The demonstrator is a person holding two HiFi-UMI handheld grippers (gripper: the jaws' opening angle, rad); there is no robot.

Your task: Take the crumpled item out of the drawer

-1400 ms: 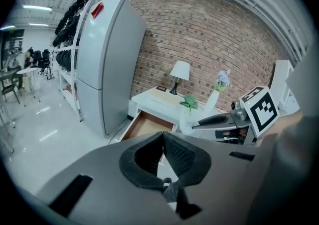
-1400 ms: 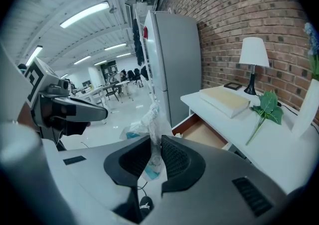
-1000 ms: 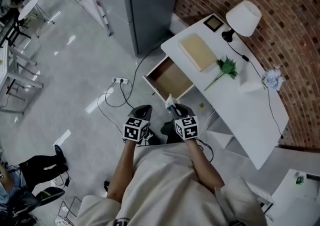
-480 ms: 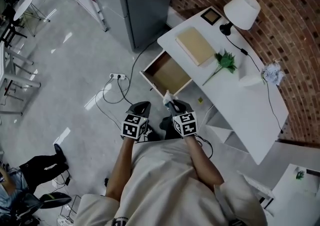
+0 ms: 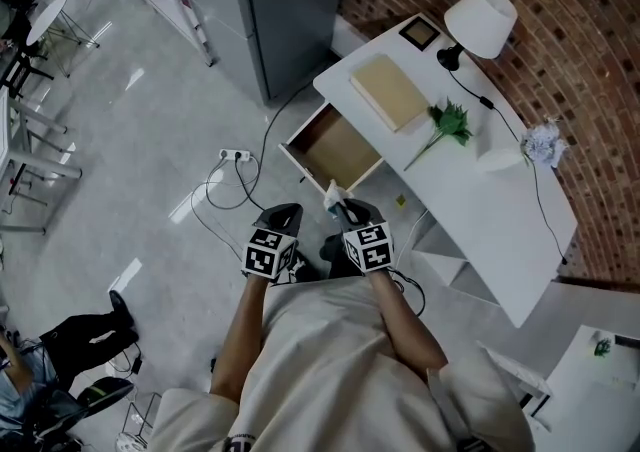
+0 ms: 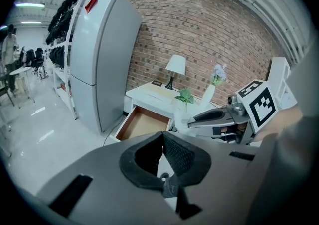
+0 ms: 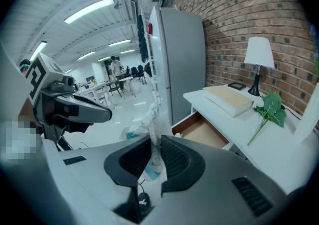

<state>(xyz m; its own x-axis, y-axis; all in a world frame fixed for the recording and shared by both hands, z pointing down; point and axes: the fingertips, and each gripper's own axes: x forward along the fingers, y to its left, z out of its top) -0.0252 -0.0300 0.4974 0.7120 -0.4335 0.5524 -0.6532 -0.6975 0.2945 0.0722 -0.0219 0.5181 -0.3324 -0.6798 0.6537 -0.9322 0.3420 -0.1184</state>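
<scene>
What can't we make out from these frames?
Head view: rear of the drawer, under the desk top.
Right gripper view: middle of the crumpled item, squeezed between the pads of the right tongs; its print is too small to read.
Head view: what the picture frame shows, too small.
Head view: what the pale bunch on the desk top is, too small.

From the head view the crumpled item (image 5: 331, 192) was just a pale speck poking past the right gripper (image 5: 338, 205), way too small to tell what it was. Same for the little frame (image 5: 419, 33) and the pale bunch (image 5: 541, 145) at the table's (image 5: 490, 220) far side. In the right gripper view the gripper's body hid the drawer's (image 7: 202, 132) near end. The fridge (image 5: 290, 10) ran off the top edge.
</scene>
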